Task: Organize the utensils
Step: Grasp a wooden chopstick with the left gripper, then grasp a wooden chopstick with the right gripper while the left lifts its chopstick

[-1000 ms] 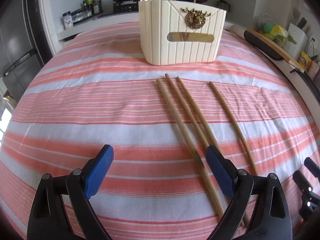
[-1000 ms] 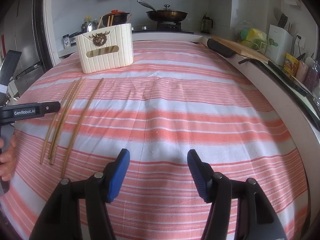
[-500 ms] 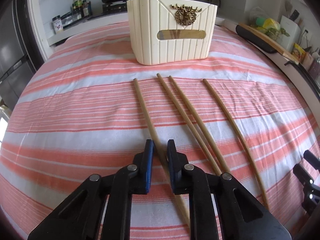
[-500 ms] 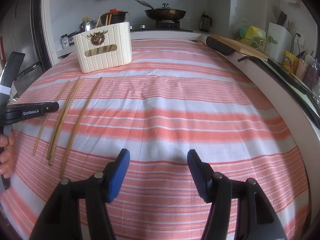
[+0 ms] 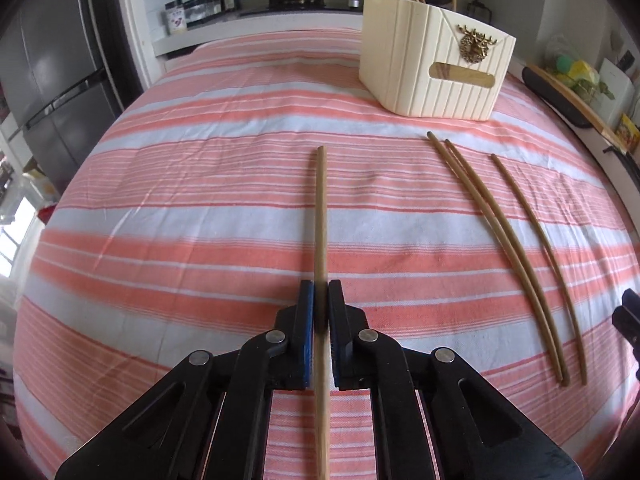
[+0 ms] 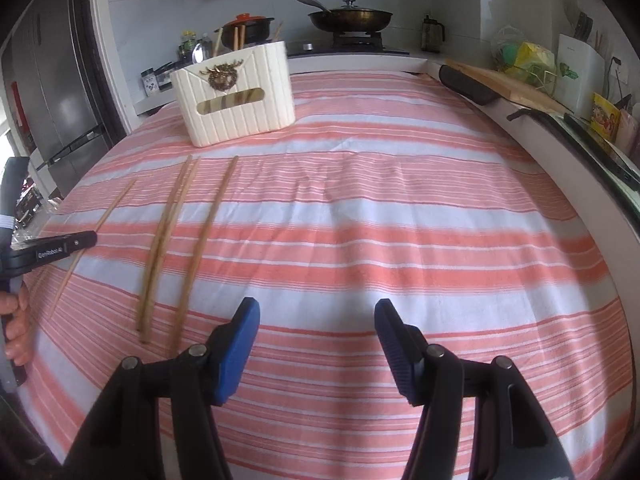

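Observation:
My left gripper (image 5: 320,292) is shut on one wooden chopstick (image 5: 321,216), which runs straight ahead between the blue pads. Three more chopsticks (image 5: 504,240) lie on the striped cloth to its right, two of them touching. The cream utensil holder (image 5: 436,68) stands at the far right, with chopsticks and a spoon in it. In the right wrist view the held chopstick (image 6: 114,208) slants away at the left, apart from the other three (image 6: 176,236). My right gripper (image 6: 316,320) hovers open over bare cloth with nothing between its fingers.
The table carries a pink and white striped cloth (image 6: 400,220). A stove with a pan (image 6: 348,18) and pot sits behind. A cutting board (image 6: 508,84) and counter clutter line the right edge. A fridge (image 5: 52,72) stands at the left.
My left gripper closed on the leftmost chopstick and carried it to the left, away from the other three. The right gripper stayed open and hardly moved.

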Available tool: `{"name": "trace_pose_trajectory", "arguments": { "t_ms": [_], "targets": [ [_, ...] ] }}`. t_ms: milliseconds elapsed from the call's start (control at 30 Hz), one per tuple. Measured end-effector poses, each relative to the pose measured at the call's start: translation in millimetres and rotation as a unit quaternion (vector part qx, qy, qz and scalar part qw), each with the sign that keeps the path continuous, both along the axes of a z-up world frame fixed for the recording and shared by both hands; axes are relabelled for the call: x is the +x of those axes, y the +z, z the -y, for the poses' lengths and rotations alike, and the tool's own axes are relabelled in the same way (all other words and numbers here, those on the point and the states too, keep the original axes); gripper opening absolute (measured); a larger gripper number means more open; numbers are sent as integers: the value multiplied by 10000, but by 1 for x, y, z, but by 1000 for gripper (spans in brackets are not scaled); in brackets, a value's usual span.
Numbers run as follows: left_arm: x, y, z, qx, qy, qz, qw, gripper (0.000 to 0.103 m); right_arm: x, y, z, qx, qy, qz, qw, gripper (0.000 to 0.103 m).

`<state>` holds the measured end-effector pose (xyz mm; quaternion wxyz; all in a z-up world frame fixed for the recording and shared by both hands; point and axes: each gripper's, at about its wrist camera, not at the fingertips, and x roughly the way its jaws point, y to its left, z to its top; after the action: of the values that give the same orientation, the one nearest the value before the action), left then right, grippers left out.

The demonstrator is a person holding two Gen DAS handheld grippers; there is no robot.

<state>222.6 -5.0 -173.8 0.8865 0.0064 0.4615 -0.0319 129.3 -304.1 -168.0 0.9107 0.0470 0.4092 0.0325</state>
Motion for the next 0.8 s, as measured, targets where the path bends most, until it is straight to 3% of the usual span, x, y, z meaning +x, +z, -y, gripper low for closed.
{"name": "trace_pose_trajectory", "arguments": {
  "t_ms": [200,233,267,300,400,433,467,500,567,800],
  "targets": [
    [-5,0,0,-91,13,37,10000,9,44,14,-52,5,704,-41,9975,60],
    [-5,0,-1,-147,14,26,9999,12,51,11,-57,-41,742,-77,9972,58],
    [-6,1,-2,-192,15,19,9998,14,59,7,-61,-85,774,-139,9969,48],
    [-7,1,-3,-222,12,17,9998,21,65,3,-65,-97,829,-219,9963,39],
    [-12,2,-4,-202,-2,45,9998,46,73,-6,-74,-133,1024,-364,9940,37],
    [-13,2,-4,-198,-9,59,9998,48,71,-8,-77,-161,1095,-368,9932,37],
    [-14,1,-4,-198,-21,60,9998,48,69,-9,-79,-242,1127,-377,9926,27],
    [-15,1,-4,-195,-30,58,9998,48,68,-12,-81,-426,1084,-412,9923,13],
    [-18,1,-5,-184,-58,65,9998,49,63,-12,-79,-587,921,-394,9932,6],
    [-32,4,-10,-172,-180,-14,9997,57,30,-9,-41,-568,107,-580,9966,5]
  ]
}}
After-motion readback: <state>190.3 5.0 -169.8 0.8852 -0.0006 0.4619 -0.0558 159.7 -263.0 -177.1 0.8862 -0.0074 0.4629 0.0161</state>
